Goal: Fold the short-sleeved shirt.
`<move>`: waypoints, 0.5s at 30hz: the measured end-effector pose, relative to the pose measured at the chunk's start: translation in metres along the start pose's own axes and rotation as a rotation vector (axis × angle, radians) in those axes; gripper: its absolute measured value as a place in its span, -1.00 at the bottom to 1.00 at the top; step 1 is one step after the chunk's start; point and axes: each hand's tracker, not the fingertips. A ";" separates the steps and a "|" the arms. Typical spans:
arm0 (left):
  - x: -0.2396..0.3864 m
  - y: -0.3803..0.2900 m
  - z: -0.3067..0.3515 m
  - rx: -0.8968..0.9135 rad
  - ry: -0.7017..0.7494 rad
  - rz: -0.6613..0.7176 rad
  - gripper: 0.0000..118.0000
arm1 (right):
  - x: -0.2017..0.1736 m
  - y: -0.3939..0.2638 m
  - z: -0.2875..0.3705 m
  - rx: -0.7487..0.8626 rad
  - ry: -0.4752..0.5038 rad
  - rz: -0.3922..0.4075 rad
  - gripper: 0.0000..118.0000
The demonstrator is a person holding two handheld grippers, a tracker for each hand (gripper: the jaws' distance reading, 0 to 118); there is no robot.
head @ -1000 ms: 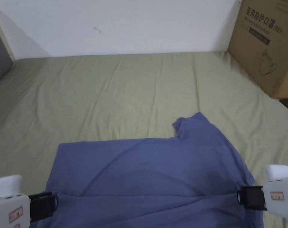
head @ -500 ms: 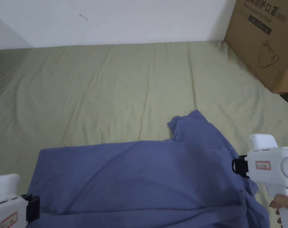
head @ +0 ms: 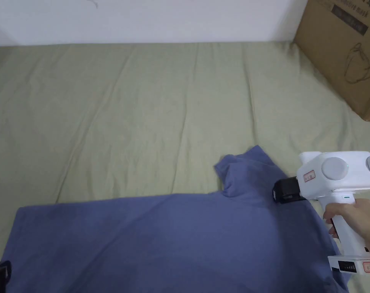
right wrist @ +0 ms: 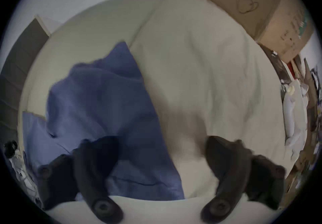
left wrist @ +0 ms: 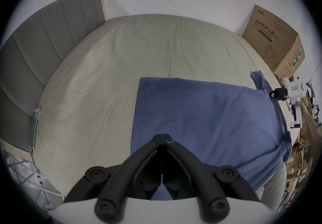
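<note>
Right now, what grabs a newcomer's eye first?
The blue shirt spread flat across the near side of the green bed sheet, one sleeve poking up toward the wall. The white right gripper hovers at that sleeve with jaws open. A big cardboard box sits at the far right corner.

bed sheet (head: 149, 114): pale green, wrinkled, long creases running toward the wall; landmark for the rest
wall (head: 180, 19): white, along the sheet's far edge, small dark mark near top
cardboard box (head: 344, 53): brown, printed outline drawing on its side, sits on the sheet's far right corner, against the wall
headboard (left wrist: 43, 44): grey, padded in vertical panels, stands along the sheet's left edge in the left gripper view
clutter (right wrist: 296, 114): off the sheet's right edge, below the box; white and brown items, too blurred to tell apart
</note>
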 end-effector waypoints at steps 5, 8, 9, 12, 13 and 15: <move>-0.004 0.000 -0.003 -0.004 0.009 -0.009 -1.00 | 0.004 -0.003 0.030 0.112 0.043 0.005 -0.95; -0.005 0.000 -0.005 -0.011 0.012 0.000 -1.00 | 0.005 -0.002 0.028 0.093 0.055 -0.024 -1.00; -0.005 0.000 -0.005 -0.010 0.011 0.000 -1.00 | 0.005 -0.002 0.028 0.092 0.056 -0.037 -1.00; -0.007 0.003 -0.004 -0.007 -0.004 0.009 -1.00 | 0.001 -0.003 0.034 0.104 0.050 -0.048 -1.00; -0.009 0.005 -0.006 -0.008 -0.003 0.013 -1.00 | 0.001 -0.003 0.035 0.106 0.047 -0.048 -1.00; -0.011 0.012 -0.008 -0.003 -0.002 0.014 -1.00 | 0.000 -0.003 0.040 0.115 0.044 -0.037 -1.00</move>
